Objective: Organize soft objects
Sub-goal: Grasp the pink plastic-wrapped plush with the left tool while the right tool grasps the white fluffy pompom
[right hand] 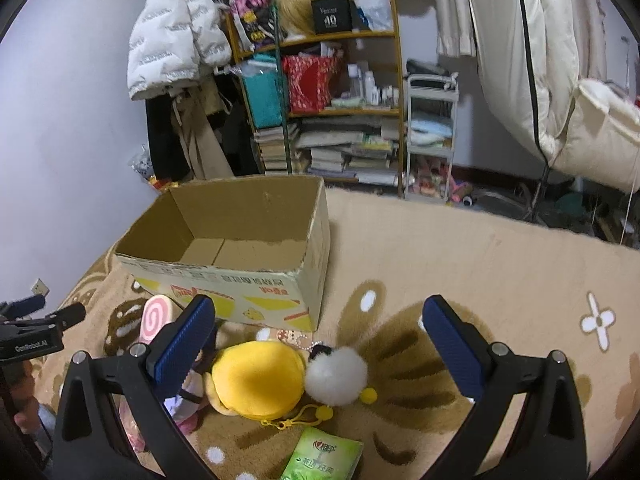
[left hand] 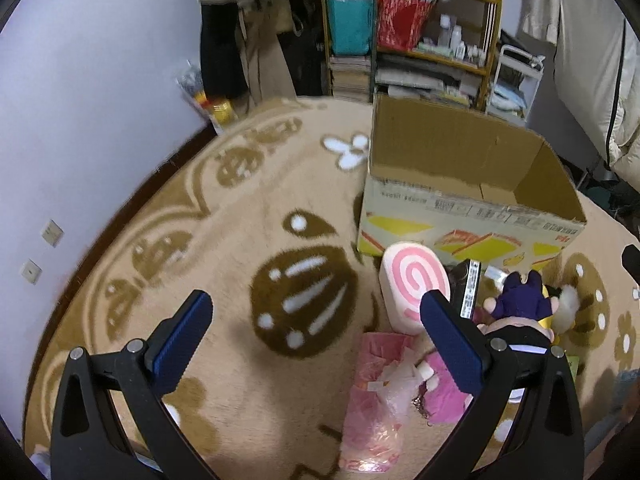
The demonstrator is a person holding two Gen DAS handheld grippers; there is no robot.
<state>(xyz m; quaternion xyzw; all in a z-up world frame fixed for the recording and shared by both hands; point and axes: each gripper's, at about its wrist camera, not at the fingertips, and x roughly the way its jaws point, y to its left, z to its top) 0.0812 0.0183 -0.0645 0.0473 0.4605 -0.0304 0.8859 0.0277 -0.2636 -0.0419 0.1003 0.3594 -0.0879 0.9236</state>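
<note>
An open, empty cardboard box (left hand: 472,192) (right hand: 240,248) stands on the beige rug. A pink-and-white swirl cushion (left hand: 414,284) (right hand: 154,320) leans against its front. Beside it lie a purple-clad doll (left hand: 520,296), a pink plastic bag (left hand: 378,396), a pink plush (left hand: 440,392), a yellow plush pouch (right hand: 256,378) and a white pompom (right hand: 338,376). My left gripper (left hand: 318,328) hovers open above the rug, its right finger over the pink plush. My right gripper (right hand: 320,336) is open above the yellow pouch and pompom. Neither holds anything.
A green tissue pack (right hand: 324,456) and a dark boxed item (left hand: 466,284) lie among the toys. A crowded shelf (right hand: 332,100), hanging coats (right hand: 176,40) and a white cart (right hand: 430,136) line the far wall. The left gripper's tip (right hand: 44,320) shows at the right view's left edge.
</note>
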